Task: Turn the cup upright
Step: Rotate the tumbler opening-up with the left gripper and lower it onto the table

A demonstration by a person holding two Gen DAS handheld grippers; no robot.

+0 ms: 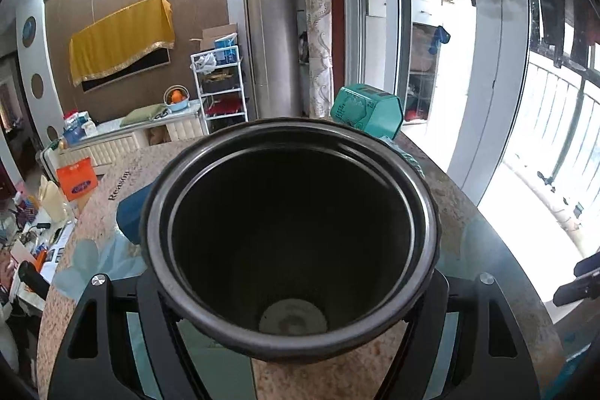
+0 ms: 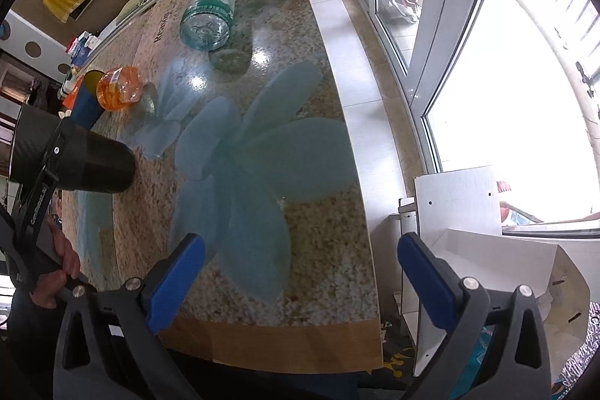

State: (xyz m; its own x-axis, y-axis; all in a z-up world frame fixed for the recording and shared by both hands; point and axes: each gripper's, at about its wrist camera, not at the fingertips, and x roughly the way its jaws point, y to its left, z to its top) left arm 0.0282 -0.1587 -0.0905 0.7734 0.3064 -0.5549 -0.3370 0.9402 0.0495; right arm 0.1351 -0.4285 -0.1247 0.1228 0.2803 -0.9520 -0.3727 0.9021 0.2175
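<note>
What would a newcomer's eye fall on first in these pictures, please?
The black cup fills the left wrist view, its dark open mouth facing the camera, clamped in the left hand-held gripper. In the right wrist view, the big pale-blue flower on the granite table stands out, with the open right hand-held gripper empty.

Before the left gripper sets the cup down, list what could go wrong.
1. The cup is held tilted, base toward the table; released like this, it may tip or roll.
2. The left gripper clamps it near the rim, so the smooth black wall could slip while turning.
3. The orange bottle and blue cup lie close behind; a wide swing might knock them.
</note>
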